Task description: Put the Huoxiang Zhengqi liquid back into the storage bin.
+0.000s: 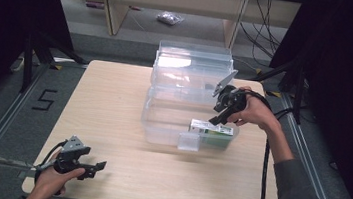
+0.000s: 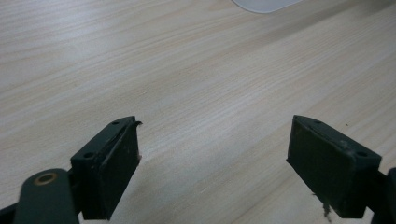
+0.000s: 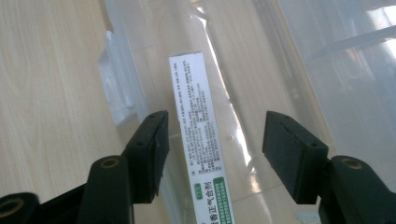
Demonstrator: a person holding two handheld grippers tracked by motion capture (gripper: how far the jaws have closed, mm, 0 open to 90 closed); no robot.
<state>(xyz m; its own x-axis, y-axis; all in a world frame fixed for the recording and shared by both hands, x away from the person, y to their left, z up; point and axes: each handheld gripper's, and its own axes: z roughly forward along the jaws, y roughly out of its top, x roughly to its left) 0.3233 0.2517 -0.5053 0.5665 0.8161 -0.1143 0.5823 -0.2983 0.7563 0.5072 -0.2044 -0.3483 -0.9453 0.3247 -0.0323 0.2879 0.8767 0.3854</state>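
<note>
Right gripper view has the right tongs [image 3: 212, 154] standing apart, jaws on either side of a white-and-green carton [image 3: 198, 140] with clear gaps and no pad contact. The carton lies flat on the floor of the clear plastic bin [image 3: 280, 70], near its front wall. High view places the right tongs [image 1: 219, 115] just above the carton [image 1: 213, 129], inside the bin [image 1: 161, 123], at its right end.

Judgement: the step in hand is the release of the carton into the bin; the deposit appears done. The next move calls for lifting the right tongs clear of the bin walls without catching the carton, then probably attending to the raised lid [image 1: 193, 63].

Left tongs [image 2: 212, 168] are wide, holding nothing, low over the bare tabletop [image 2: 187, 70]; high view sets them [image 1: 99, 167] at the near left corner, well apart from the bin.

Limits: the carton's print is too small to read; its near end is cut off by the frame in the right gripper view. The bin's latches and the lid hinge are hard to make out through the clear plastic.
</note>
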